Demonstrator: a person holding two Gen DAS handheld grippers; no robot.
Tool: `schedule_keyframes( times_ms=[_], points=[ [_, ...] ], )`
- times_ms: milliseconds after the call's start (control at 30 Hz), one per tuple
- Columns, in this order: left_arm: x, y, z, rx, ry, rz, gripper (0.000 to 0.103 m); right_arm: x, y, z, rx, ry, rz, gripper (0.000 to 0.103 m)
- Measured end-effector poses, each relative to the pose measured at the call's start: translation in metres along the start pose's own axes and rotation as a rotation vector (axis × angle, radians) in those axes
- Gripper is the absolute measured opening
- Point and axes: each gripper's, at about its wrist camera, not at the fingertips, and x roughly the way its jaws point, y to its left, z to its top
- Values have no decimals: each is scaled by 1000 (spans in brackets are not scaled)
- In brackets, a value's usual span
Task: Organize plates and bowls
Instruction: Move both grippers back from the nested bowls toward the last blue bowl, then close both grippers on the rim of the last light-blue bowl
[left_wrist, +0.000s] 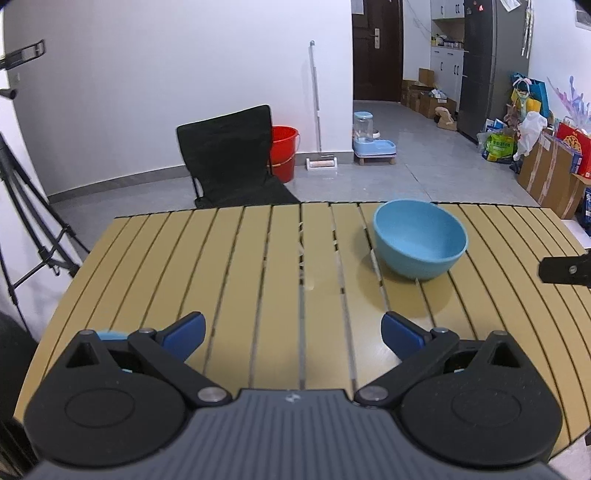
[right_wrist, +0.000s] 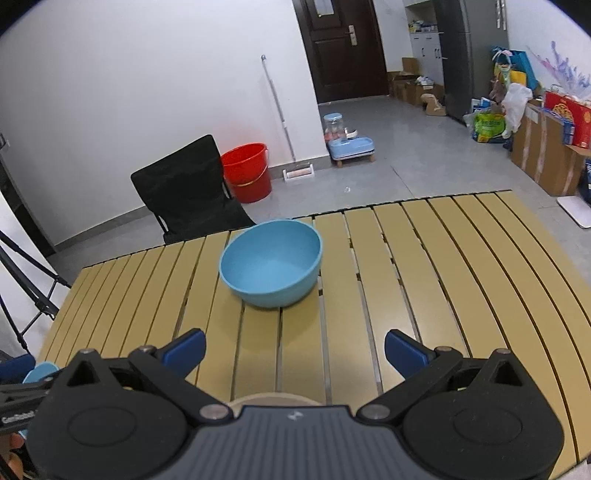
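Observation:
A light blue bowl (left_wrist: 420, 238) stands upright and empty on the slatted tan table (left_wrist: 221, 266), near its far edge. My left gripper (left_wrist: 293, 334) is open above the near part of the table, with the bowl ahead and to its right. In the right wrist view the same blue bowl (right_wrist: 271, 263) sits ahead and slightly left of my right gripper (right_wrist: 295, 349), which is also open with nothing between its blue fingers (right_wrist: 406, 352). A beige rim of a dish (right_wrist: 273, 399) peeks out just under the right gripper's body. A light blue edge (left_wrist: 110, 335) shows behind the left gripper's left finger.
A black folding chair (left_wrist: 229, 158) stands behind the table's far edge, with a red bucket (left_wrist: 283, 151) beside it. A tripod (left_wrist: 26, 206) is off the table's left side. Boxes and bags (left_wrist: 546, 166) line the right wall. The right gripper's tip (left_wrist: 565, 269) enters at the right.

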Motion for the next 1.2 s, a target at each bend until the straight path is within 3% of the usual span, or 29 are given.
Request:
schedule_keyframes(
  times_ms=[200,600,800,933,1133,1200],
  points=[
    [42,-18,32,-41,111,-28,103,30,0,29,-18,9,-43,103],
    [127,-26,82,-173,270,-9,103,99,-1,84,-71,49,-88,100],
    [161,-42,95,-178,305,16,103,139,-15,99,-29,97,-87,93],
    [182,-52,98,-196,331,8,102,167,-21,102,-21,140,-99,83],
    [203,-67,99,-209,365,-6,87,199,-27,100,-24,192,-109,67],
    [211,-70,99,-211,381,-11,73,206,-27,100,-22,205,-104,62]
  ],
)
